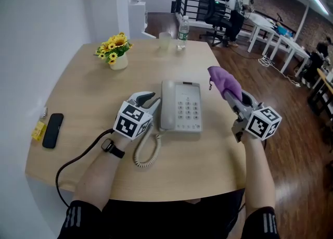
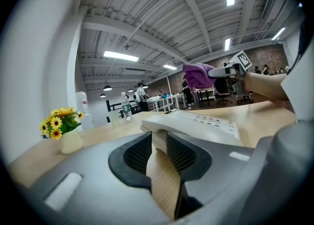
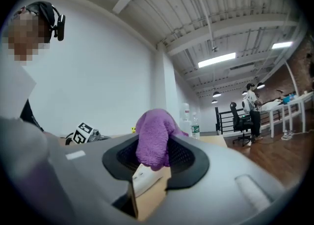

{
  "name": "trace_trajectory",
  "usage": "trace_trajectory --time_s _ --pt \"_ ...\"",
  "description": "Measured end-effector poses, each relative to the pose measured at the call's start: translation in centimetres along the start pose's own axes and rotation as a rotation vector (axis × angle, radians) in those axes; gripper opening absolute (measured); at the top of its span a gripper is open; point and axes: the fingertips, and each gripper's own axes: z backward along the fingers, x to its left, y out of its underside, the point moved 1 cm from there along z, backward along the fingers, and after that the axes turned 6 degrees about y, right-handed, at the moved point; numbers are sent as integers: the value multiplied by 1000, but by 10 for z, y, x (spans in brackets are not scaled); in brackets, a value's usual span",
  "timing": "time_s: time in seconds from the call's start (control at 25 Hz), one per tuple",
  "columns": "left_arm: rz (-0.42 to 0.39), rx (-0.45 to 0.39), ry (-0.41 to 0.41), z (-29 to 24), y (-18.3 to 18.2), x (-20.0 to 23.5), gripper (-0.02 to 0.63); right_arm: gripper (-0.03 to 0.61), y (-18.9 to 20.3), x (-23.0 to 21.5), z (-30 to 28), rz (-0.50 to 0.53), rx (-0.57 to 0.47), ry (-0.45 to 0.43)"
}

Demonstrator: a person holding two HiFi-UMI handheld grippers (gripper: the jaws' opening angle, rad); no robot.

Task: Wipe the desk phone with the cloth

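The phone [image 1: 182,107] lies flat near the middle of the table [image 1: 88,97], keypad up, with its handset in the cradle along the left side. Its cord [image 1: 145,152] coils towards the person.

The right gripper [image 1: 240,105] hangs in the air just right of the phone. Its fingers are closed on the cloth [image 1: 223,80], which bunches up past the tips in a loose purple wad. That leaves plenty of soft cloth free to meet the keys, probably so the fingers themselves need not touch them.

The left gripper [image 1: 151,100] sits low on the table against the phone's left edge. Its fingers stand a little apart and hold nothing. The handset side shows right at their mouth, but whether they press on it cannot be told. Its position suggests it is there to steady the phone so a wipe does not push it sideways.

There is open table to the right of the phone and beyond it, so the cloth can sweep across from the right unhindered. The flowers [image 1: 115,50], cup [image 1: 164,41] and bottle [image 1: 183,28] stand well off at the far edge. A mobile [image 1: 52,130] lies near the left edge. The cord and the left gripper crowd the near-left corner, so strokes ending there look tightest.
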Motion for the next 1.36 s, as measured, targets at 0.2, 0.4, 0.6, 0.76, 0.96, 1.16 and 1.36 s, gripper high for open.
trace_trajectory --time_s 0.2,0.4,0.6,0.76,0.96,1.16,1.36 --pt "-1 0 -1 0 0 0 87 127 4 -20 -14 -37 -48 61" --pt "0 0 1 0 0 0 87 129 20 -31 -15 -18 -56 108" --pt "-9 1 -2 0 -1 0 87 127 37 -35 -15 -22 -45 97" --pt "-8 2 -3 1 0 0 87 127 43 -33 -13 -8 -28 85" --pt "-7 2 -5 1 0 1 87 127 47 -34 -15 5 -14 80" --pt "-7 2 -5 1 0 0 87 127 48 -29 -16 28 -7 73" --pt "-8 0 -7 1 -1 1 87 127 47 -29 -17 28 -6 71"
